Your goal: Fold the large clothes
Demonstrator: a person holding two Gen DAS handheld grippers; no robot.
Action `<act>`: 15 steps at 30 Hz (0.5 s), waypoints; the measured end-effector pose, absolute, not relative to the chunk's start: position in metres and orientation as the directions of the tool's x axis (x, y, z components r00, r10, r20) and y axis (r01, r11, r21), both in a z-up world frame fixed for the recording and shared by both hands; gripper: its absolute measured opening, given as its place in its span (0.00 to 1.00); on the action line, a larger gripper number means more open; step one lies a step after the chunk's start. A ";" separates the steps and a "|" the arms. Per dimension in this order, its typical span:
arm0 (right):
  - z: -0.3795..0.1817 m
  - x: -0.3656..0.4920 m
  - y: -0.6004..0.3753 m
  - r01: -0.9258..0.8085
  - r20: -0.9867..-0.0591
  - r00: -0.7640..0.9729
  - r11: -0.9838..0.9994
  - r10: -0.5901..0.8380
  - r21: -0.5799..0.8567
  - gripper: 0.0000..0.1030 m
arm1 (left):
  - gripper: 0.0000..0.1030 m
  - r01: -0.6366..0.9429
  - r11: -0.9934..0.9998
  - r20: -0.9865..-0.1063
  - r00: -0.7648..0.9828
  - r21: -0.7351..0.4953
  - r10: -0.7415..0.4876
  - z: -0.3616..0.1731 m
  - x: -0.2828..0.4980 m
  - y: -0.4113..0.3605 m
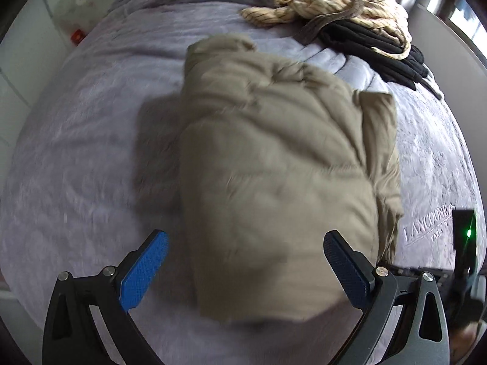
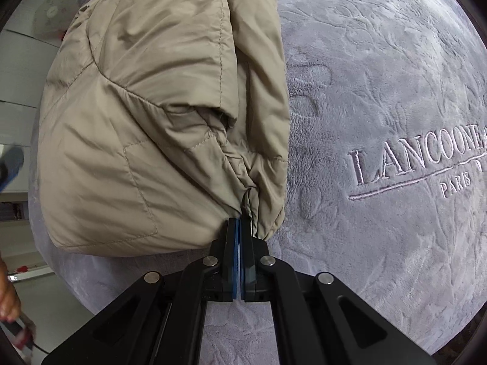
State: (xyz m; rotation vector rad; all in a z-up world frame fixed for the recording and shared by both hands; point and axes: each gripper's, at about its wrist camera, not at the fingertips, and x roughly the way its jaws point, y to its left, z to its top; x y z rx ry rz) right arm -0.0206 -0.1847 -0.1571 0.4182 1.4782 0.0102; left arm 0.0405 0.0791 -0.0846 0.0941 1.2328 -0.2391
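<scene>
Khaki quilted puffer jacket [image 1: 274, 164] lay mostly folded into a bundle on the grey plush bedspread [image 1: 76, 152], right gripper [image 2: 240, 228] pinching its hem, left gripper [image 1: 243, 261] spread empty above its near edge; final tidying apparently remained.

Both tongs look the same: black curved plastic arms with cut-out slots and round silver screws at the joints. Left tongs [image 1: 245, 243] have textured bright blue pads [image 1: 143, 270]. Right tongs [image 2: 239, 225] show only thin blue pad edges.
</scene>
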 end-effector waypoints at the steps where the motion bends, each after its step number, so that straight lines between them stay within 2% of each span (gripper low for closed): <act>1: -0.158 -0.022 -0.183 0.245 -0.961 0.101 0.930 0.256 0.274 0.00 | 0.99 0.222 0.973 -0.947 0.294 -0.066 -0.131 -0.093 0.033 0.087; 3: -0.158 -0.028 -0.171 0.241 -0.965 0.090 0.935 0.245 0.260 0.00 | 0.99 0.214 0.976 -0.962 0.251 -0.050 -0.104 -0.112 0.023 0.095; 7: -0.167 -0.030 -0.161 0.235 -0.972 0.069 0.944 0.222 0.233 0.00 | 0.99 0.195 0.976 -0.969 0.206 -0.094 -0.135 -0.135 0.014 0.108; 15: -0.151 -0.064 -0.139 0.273 -0.980 0.085 0.942 0.178 0.195 0.03 | 0.99 0.226 0.966 -0.962 0.210 -0.124 -0.173 -0.133 0.012 0.117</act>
